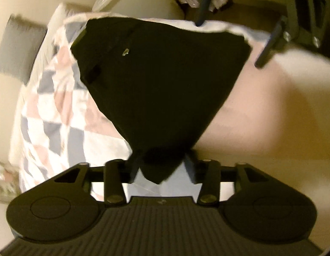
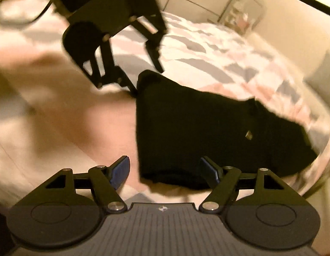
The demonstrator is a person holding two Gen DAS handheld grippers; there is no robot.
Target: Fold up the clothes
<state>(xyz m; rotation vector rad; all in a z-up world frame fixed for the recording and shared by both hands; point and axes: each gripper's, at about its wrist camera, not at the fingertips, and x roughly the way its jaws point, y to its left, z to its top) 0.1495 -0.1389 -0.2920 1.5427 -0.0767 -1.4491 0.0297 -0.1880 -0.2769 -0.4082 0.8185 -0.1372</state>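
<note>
The left gripper (image 1: 160, 166) is clamping a corner of the black garment (image 1: 160, 81) between its fingers, and the cloth is fanning out ahead of those fingers in a dark wedge. The right gripper (image 2: 165, 170) is standing released, blue pads (image 2: 120, 170) spread wide with nothing between them, hovering just above the garment's near edge. From the right wrist view the left gripper is showing up ahead and to the left, pinching the far corner of the same cloth. The garment is lying mostly flat on the patchwork quilt (image 2: 218, 64), stretching off to the right of the open fingers, a small tag (image 2: 248, 135) glinting on it.

Both pictures are blurring, so detail is soft. By the look of it, a fold is under way. To do it well, the left would be carrying its corner across while keeping the fabric taut, and the right would be pinning or taking the near edge so the crease is landing straight rather than bunching.
</note>
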